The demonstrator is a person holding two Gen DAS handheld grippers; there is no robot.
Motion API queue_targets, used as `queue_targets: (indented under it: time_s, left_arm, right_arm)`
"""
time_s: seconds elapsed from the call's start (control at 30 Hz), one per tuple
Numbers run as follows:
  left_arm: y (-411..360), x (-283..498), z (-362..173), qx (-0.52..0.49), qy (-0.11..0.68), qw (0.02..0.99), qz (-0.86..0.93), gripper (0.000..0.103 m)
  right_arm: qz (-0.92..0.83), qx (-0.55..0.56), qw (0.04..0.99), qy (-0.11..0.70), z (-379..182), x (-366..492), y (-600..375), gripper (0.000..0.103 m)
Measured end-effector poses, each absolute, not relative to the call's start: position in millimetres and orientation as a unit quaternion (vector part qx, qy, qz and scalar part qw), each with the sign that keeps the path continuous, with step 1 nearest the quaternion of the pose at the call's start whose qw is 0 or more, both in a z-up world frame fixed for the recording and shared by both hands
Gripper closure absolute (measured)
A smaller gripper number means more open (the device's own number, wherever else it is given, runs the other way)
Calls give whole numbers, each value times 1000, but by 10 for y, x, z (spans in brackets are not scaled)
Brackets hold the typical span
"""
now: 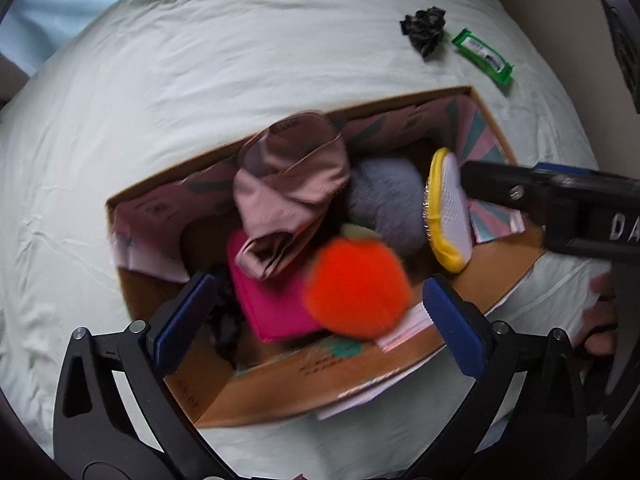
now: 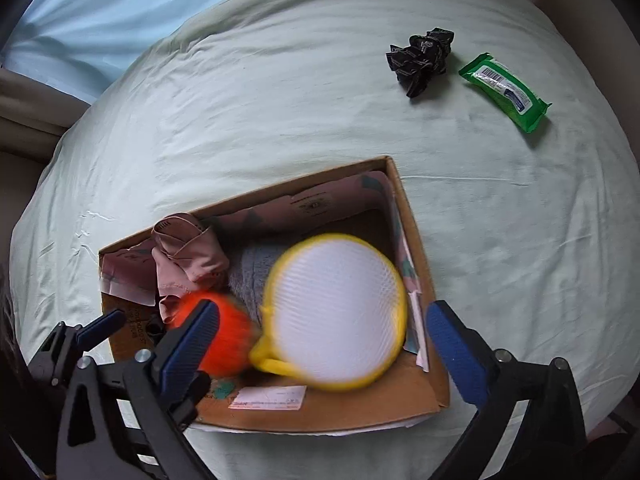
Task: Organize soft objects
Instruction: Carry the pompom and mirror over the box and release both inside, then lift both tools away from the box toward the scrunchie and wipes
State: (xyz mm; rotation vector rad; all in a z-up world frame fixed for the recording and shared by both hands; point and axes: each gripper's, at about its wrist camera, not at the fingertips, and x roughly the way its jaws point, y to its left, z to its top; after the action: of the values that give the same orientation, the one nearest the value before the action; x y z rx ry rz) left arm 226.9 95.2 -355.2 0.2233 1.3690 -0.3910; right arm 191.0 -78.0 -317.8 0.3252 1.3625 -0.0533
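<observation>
An open cardboard box (image 1: 504, 264) (image 2: 416, 216) sits on a pale bed sheet. In it are a dusty-pink cloth (image 1: 288, 184) (image 2: 188, 256), a magenta cloth (image 1: 268, 304), a grey fluffy item (image 1: 384, 200) (image 2: 252, 276), a blurred orange pompom (image 1: 356, 288) (image 2: 228, 340) and a blurred yellow-rimmed white mesh disc (image 1: 450, 212) (image 2: 336, 312). My left gripper (image 1: 320, 316) is open above the box, the orange pompom between its fingers but not pinched. My right gripper (image 2: 324, 336) is open over the box, the disc between its fingers, unpinched.
A crumpled black cloth (image 1: 424, 28) (image 2: 420, 60) and a green wipes pack (image 1: 482, 56) (image 2: 506, 90) lie on the sheet beyond the box. A light blue pillow (image 2: 100, 8) is at the far left. The bed edge curves at right.
</observation>
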Motion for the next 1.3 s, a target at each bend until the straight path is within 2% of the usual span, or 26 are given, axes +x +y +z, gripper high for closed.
queue_targets:
  time_s: [0.37, 0.77, 1.13, 1.3]
  left_arm:
    - [1304, 2121, -3354, 66, 622, 767, -144, 0]
    - [1565, 1837, -2784, 56, 576, 809, -108, 0]
    - [2042, 1432, -1928, 20, 497, 866, -45, 0]
    - [2117, 1177, -1480, 3, 448, 893, -33, 0]
  right_arm:
    - [-6, 137, 781, 610, -3034, 1768, -743, 0]
    - [7, 61, 834, 548, -2412, 1462, -545, 0]
    - [4, 7, 885, 466, -1506, 906, -441, 0]
    - [-5, 20, 906, 422, -1125, 585, -575, 0]
